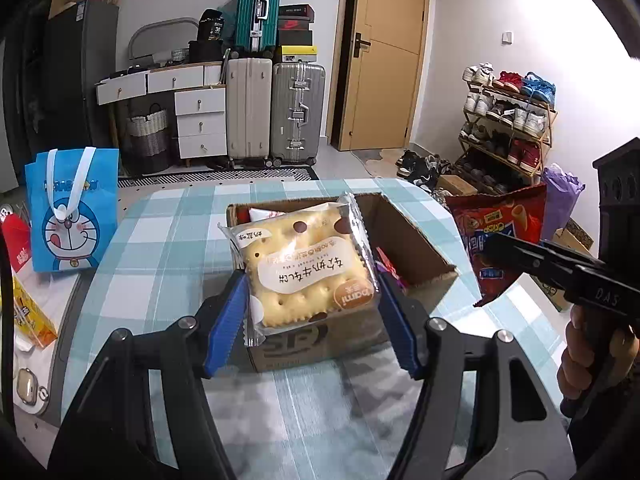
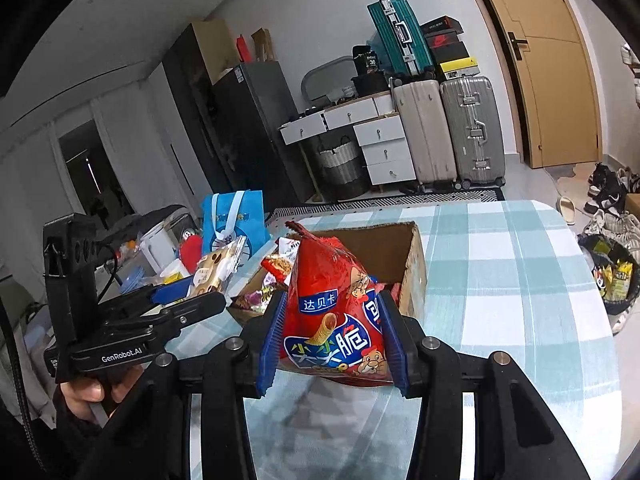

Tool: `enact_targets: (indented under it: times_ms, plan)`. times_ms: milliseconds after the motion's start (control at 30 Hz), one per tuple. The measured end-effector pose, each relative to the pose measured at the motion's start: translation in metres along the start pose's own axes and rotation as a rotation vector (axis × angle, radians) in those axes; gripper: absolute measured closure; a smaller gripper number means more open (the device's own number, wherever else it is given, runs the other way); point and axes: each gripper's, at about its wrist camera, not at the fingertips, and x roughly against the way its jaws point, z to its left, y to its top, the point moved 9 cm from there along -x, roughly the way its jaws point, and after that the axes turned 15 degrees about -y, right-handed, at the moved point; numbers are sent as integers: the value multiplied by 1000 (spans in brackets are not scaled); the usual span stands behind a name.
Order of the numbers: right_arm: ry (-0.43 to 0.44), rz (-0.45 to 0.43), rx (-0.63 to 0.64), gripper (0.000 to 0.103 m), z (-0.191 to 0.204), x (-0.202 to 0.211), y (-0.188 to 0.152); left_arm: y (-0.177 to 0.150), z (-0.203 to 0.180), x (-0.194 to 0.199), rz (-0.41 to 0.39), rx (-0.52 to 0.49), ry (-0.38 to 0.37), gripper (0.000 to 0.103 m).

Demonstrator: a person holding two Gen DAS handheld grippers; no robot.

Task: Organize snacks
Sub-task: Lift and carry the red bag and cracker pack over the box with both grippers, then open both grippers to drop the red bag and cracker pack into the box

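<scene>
Left tongs (image 1: 312,312) were clenched on a cracker pack (image 1: 306,266), blue pads pressing its two side edges, holding it flat-faced just above the near end of the cardboard box (image 1: 404,240) in the middle of the tabletop (image 1: 168,240). Right tongs (image 2: 334,340) gripped a red chip bag (image 2: 336,308) across its lower half, raised over the tabletop near the box's near-right corner.

Handling, as judged: both looked light. Cracker pack is stiffish but brittle inside, w/ slick film, so edge grip is ok but hard squeeze would likely crack it. Chip bag is puffy, soft, crinkly; pads dent it, contents crush easily. Better hold prob. near the crimped seam or low on the body, w/ gentle pressure. Box already held other wrapped snacks (image 2: 276,276), so room looked tight on the left side.
</scene>
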Motion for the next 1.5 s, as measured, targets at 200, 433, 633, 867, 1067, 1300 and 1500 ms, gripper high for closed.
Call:
enact_targets:
  times_ms: [200, 433, 633, 867, 1067, 1300, 1500]
  plan:
    - [-1, 0, -9, 58, 0, -11, 10, 16, 2, -16, -3, -7, 14, 41]
    - [-26, 13, -4, 58, -5, -29, 14, 27, 7, -39, 8, -14, 24, 41]
    - [-31, 30, -9, 58, -7, -47, 18, 31, 14, -61, 29, -23, 31, 41]
    - [-43, 40, 20, 58, 0, -68, 24, 38, 22, -81, 25, -35, 53, 41]
    - [-83, 37, 85, 58, 9, -88, 25, 39, 27, -101, 42, -51, 64, 41]
    - [-79, 58, 77, 58, 7, -110, 27, 43, 31, -114, 48, -45, 40, 41]
    - [-84, 52, 63, 58, 2, -104, 27, 46, 27, -121, 52, -60, 23, 40]
